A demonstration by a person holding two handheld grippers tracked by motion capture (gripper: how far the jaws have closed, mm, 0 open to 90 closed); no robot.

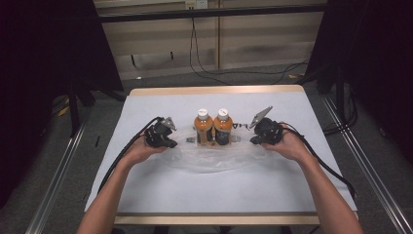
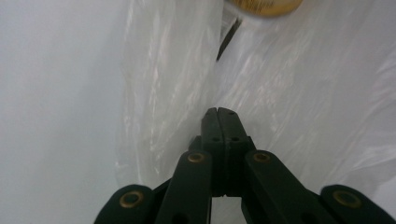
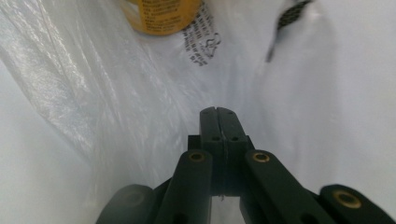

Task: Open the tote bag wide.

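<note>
Two orange bottles [image 1: 213, 127] are being kept upright, touching side by side, at the middle of the tabletop [image 1: 146, 185], standing on or within a clear plastic bag [image 1: 209, 158] that is lying spread toward the person. The left tongs [image 1: 170, 142] are being held just left of the pair and the right tongs [image 1: 253, 140] just right of it, so the bottles are lying between the two, about equally near each hand. The bottles' long axes are running vertically, white caps up.

In the left gripper view the left tongs [image 2: 218, 112] are being pressed fully together with the thin film [image 2: 177, 84] around their tip; whether a fold is actually being pinched cannot be told. In the right gripper view the right tongs [image 3: 218, 111] are likewise being kept closed against the bag [image 3: 116, 107], with the same doubt. A yellow-labelled bottle base [image 3: 159, 16] is being seen ahead and to the left of them.

Dark print is being shown on the bag [image 3: 201, 42] and on the bottle label, but it is too small and skewed to be read, and no brand can be made out.
</note>
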